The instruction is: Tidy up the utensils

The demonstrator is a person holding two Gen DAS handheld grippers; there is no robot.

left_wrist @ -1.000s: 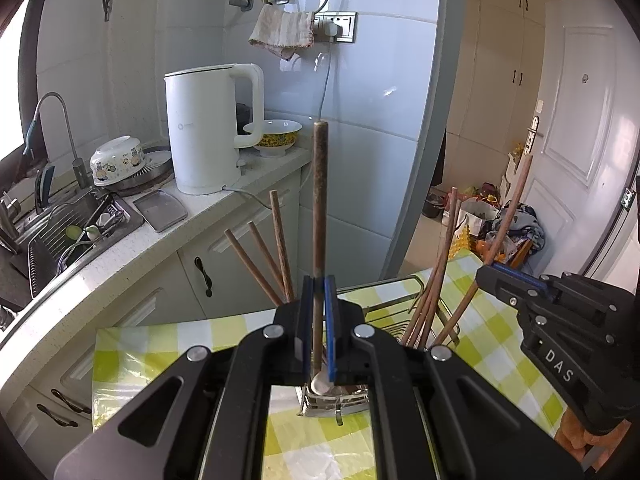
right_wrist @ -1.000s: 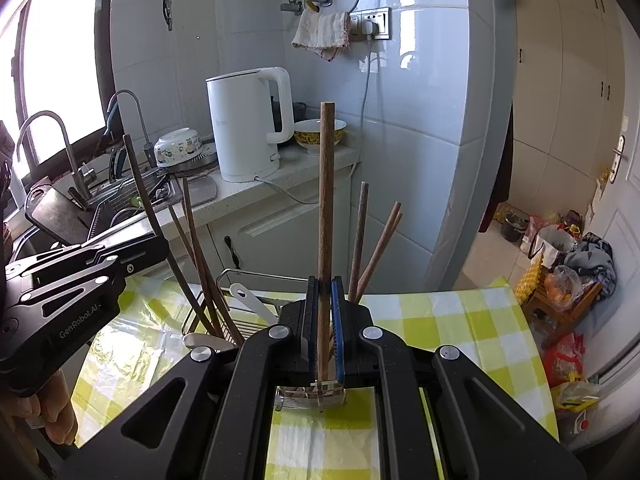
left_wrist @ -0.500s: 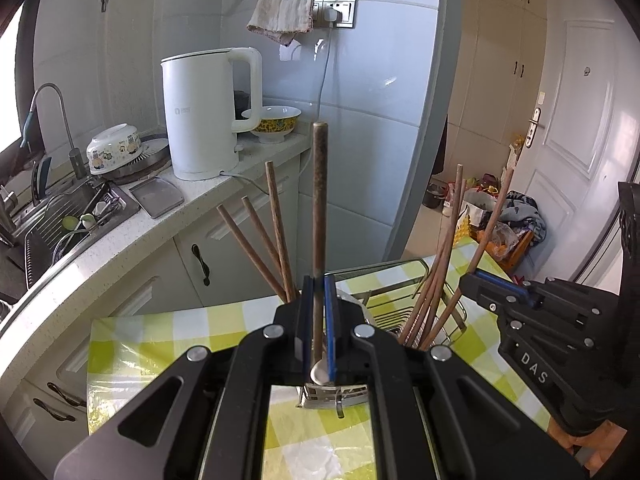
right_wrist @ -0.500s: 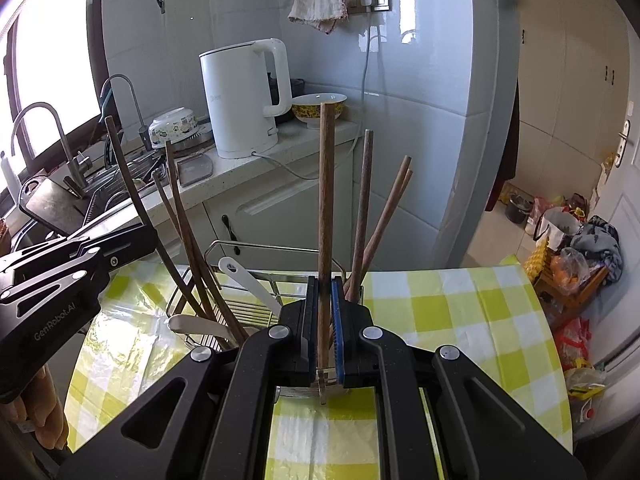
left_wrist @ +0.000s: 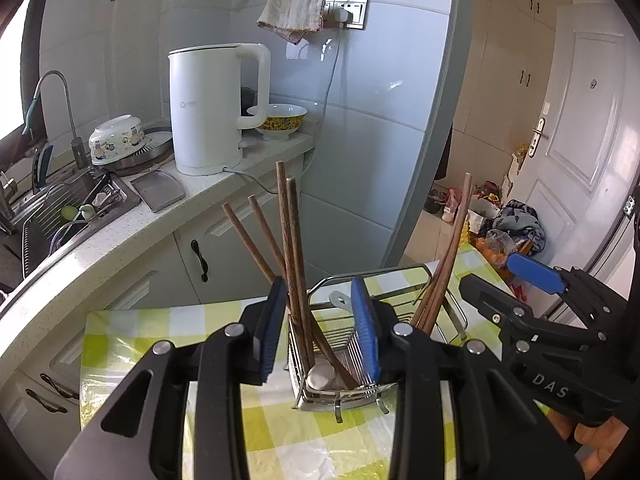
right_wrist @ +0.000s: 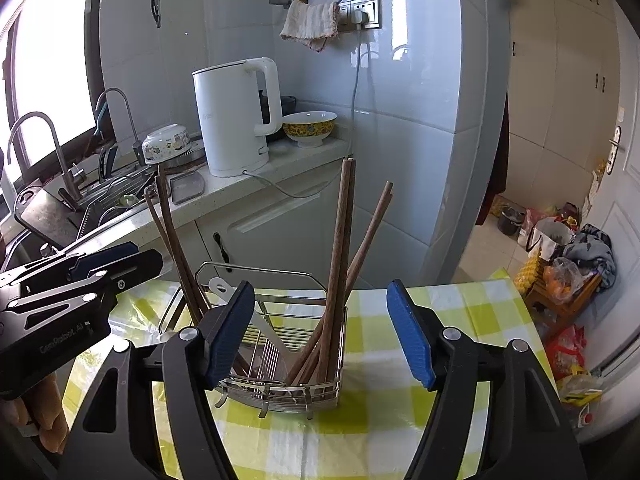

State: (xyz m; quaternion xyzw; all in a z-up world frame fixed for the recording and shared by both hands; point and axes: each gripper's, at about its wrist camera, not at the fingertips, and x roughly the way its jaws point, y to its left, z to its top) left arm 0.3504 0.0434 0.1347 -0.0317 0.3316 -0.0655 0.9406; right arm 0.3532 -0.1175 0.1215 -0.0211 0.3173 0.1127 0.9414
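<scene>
**Both grippers open over the wire utensil rack**

Kitchen tiles and a white countertop point(left_wrist: 132, 236) fill the background, with a white electric kettle point(left_wrist: 212, 108) standing on the counter beside a yellow-patterned bowl point(left_wrist: 280, 120); a cloth point(left_wrist: 290, 14) hangs on the wall above them. Nearer the cameras, a yellow-and-white checked tablecloth point(right_wrist: 460, 308) covers a table, and a wire utensil rack point(right_wrist: 280, 344) stands on it.

Wooden chopsticks lean in the rack in two bunches. Seen from the left wrist, one bunch point(left_wrist: 288, 248) stands in the near compartment, and another bunch point(left_wrist: 448, 256) leans at the far right side. A white spoon handle point(left_wrist: 340, 300) shows between them, and a spoon bowl point(left_wrist: 320, 378) lies in the rack's bottom.

Left gripper point(left_wrist: 320, 334) has its blue-padded jaws spread apart, one on each side of the near chopsticks, with nothing clamped. Right gripper point(right_wrist: 320, 338) is likewise spread wide and empty, its pads flanking the rack, with the near chopsticks point(right_wrist: 340, 256) leaning between them. Each gripper appears at the edge of the other's view, close beside the rack.
</scene>
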